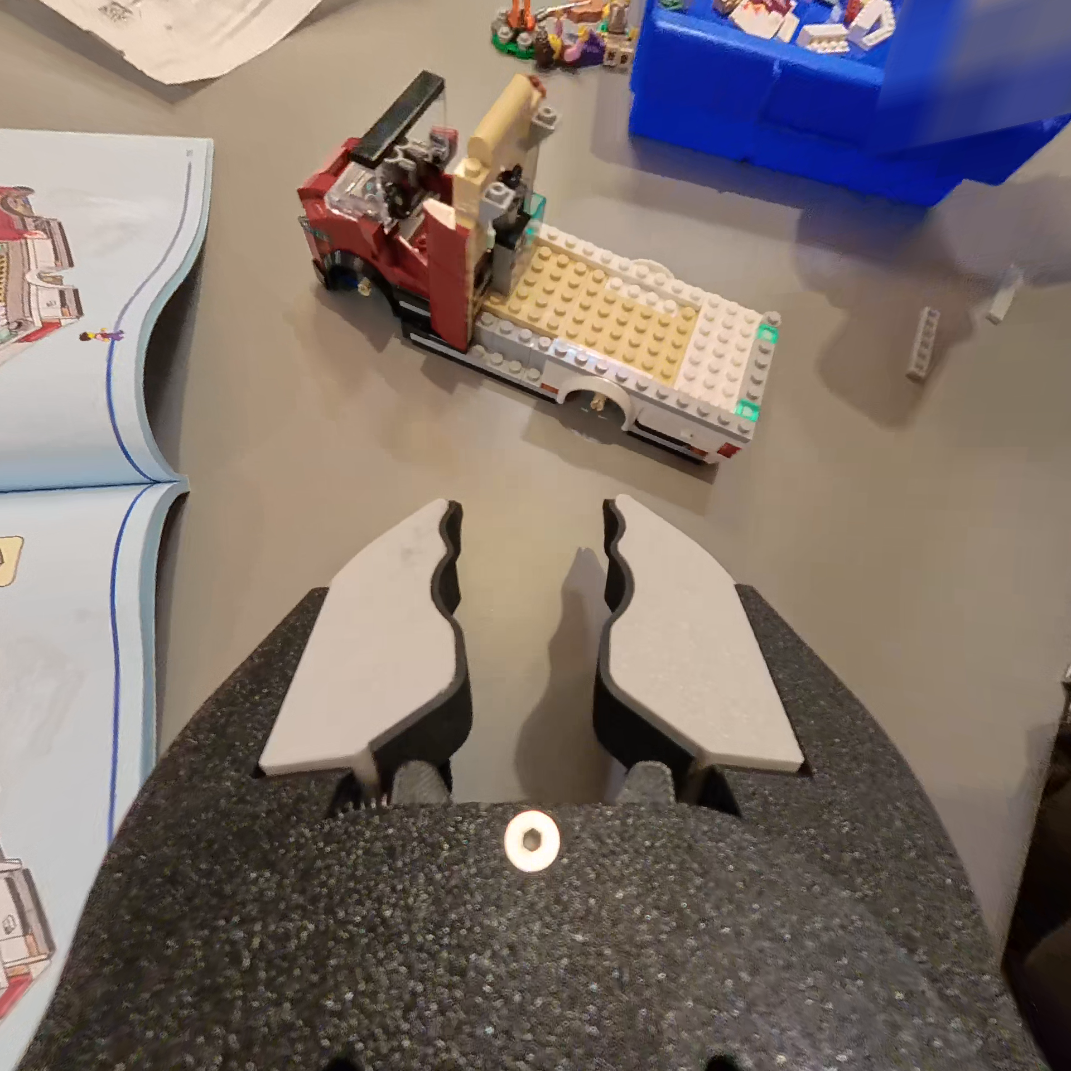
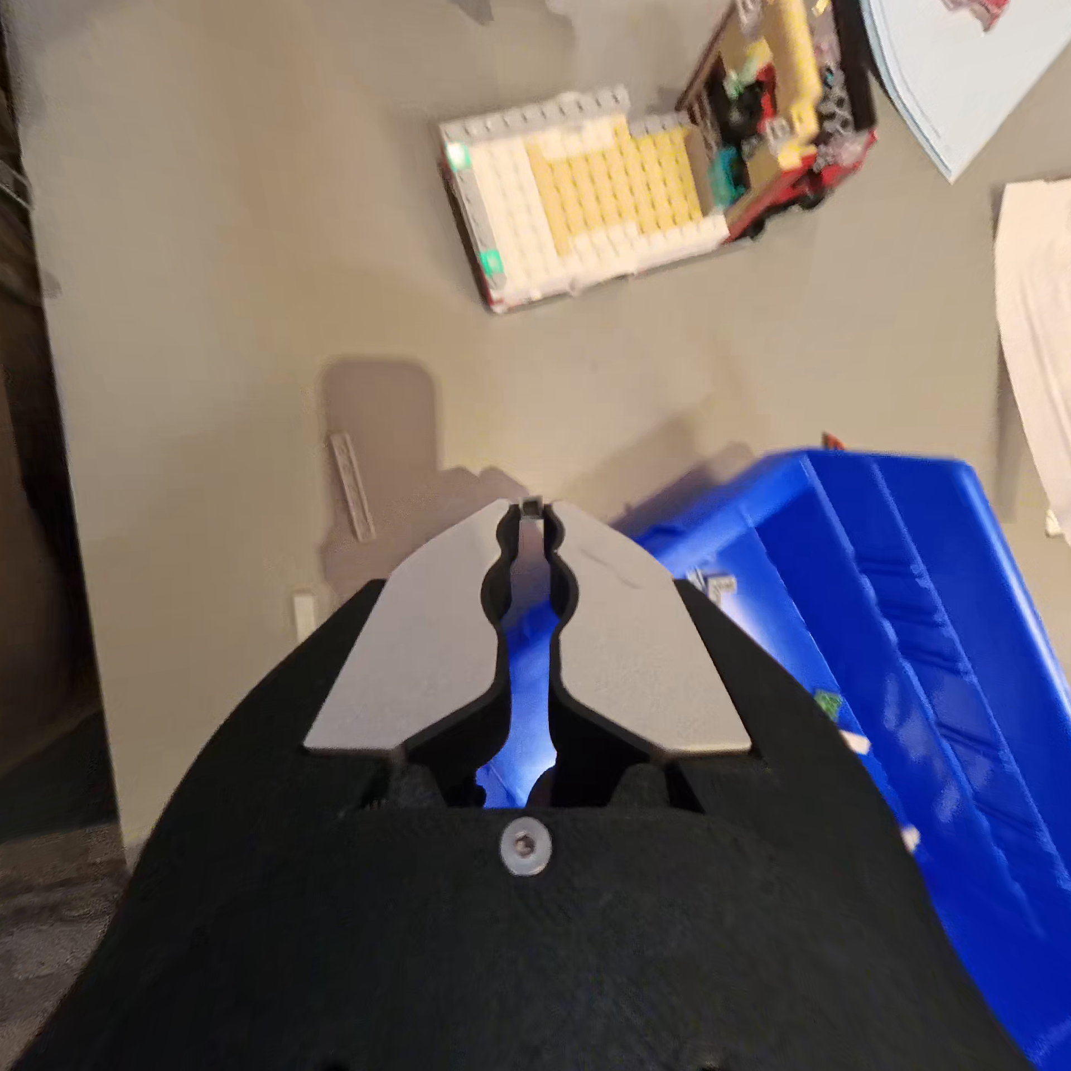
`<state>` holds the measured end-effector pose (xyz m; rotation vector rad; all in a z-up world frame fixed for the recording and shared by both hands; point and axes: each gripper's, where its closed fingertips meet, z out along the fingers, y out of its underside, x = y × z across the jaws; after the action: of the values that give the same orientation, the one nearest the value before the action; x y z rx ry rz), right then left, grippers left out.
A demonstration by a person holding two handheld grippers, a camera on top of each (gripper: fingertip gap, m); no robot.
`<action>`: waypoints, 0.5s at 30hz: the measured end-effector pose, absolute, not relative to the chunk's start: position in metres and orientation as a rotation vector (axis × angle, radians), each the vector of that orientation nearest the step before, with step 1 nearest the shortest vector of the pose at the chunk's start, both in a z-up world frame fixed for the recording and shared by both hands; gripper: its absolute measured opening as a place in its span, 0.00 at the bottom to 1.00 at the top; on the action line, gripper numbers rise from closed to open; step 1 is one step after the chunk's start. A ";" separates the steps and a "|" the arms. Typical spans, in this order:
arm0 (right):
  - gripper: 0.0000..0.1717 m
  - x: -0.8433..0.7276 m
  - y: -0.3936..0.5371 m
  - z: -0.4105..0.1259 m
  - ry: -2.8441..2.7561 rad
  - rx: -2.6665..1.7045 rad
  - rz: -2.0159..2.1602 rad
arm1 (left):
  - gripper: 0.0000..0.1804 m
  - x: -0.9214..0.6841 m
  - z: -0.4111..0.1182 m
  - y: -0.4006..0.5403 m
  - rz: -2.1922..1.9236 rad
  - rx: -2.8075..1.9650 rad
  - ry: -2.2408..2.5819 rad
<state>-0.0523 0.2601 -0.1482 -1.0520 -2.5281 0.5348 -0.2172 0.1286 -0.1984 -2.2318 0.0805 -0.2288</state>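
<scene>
Clearly the left gripper is hovering over bare grey surface at the centre of its view, its fingers standing well apart with nothing between them. Ahead of it, toward the upper middle, a brick-built truck with a dark red cab and a tan and white studded bed is sitting on the surface, apart from the fingertips. The right gripper is showing its fingers drawn nearly together, clamping a small light grey brick piece right at the tips, above the near corner of a blue bin that is filling the lower right. Only the left view is showing the open instruction booklet along the left edge, the small colourful brick models at the top, and the loose bricks inside the bin. Only the right view is showing the held piece; a thin grey strip piece is lying at centre left there.
</scene>
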 end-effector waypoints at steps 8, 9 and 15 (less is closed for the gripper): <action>0.05 -0.073 0.211 -0.191 -2.567 -1.168 0.471 | 0.27 -0.196 -0.194 0.107 -0.275 -2.200 0.153; 0.05 -0.072 0.213 -0.195 -2.572 -1.183 0.446 | 0.27 -0.195 -0.193 0.105 -0.289 -2.193 0.153; 0.05 -0.059 0.253 -0.220 -2.564 -1.320 0.311 | 0.27 -0.194 -0.188 0.102 -0.349 -2.163 0.144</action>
<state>-0.0595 0.2532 -0.2202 -1.3200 -2.5644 0.3115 -0.1940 0.1025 -0.1884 -2.1633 0.1445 -0.3485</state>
